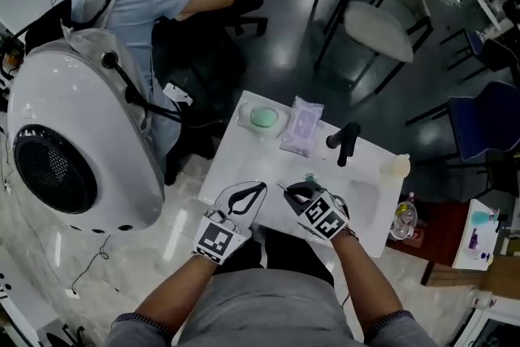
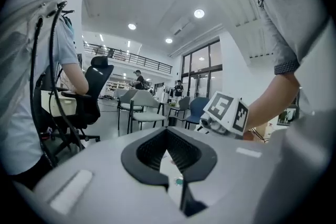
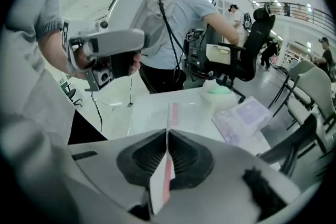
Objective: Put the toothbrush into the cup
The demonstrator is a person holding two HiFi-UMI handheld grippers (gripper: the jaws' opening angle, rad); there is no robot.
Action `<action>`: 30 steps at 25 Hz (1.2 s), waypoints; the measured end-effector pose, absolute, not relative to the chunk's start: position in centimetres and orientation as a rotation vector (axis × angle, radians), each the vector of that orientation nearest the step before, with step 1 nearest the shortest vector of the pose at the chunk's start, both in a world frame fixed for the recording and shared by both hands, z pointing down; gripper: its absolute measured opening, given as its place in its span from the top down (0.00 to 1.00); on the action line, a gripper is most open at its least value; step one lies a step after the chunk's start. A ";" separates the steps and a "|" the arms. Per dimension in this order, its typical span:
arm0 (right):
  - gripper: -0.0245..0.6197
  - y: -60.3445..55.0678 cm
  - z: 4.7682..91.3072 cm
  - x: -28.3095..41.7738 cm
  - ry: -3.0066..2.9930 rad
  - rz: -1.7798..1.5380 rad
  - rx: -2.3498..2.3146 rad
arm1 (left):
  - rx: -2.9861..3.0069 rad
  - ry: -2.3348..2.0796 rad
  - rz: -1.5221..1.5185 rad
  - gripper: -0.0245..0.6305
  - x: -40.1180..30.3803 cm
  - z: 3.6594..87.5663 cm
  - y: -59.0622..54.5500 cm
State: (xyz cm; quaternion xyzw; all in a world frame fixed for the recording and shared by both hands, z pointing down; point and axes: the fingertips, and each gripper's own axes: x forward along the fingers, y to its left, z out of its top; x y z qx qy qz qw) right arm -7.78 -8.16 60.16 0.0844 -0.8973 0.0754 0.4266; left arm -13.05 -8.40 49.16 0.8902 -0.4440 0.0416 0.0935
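Low in the centre of the head view, over the white table (image 1: 231,154), the right gripper (image 1: 299,193) is clamped on the flat white-and-pink toothbrush (image 3: 170,162); the left gripper (image 1: 260,188), just beside it, has its jaws together and empty

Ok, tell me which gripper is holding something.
The right gripper: its jaws are shut on a thin white-and-pink toothbrush. The left gripper has its jaws together on nothing.
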 end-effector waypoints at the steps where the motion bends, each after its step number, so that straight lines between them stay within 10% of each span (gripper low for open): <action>1: 0.93 -8.0 59.3 -7.7 -2.272 0.206 0.251 | 2.650 -1.301 0.133 0.95 -13.0 49.2 -7.8; 30: 0.93 -6.6 37.5 -1.5 -2.824 0.217 1.111 | 2.867 -0.856 0.027 0.95 -5.4 40.4 -6.9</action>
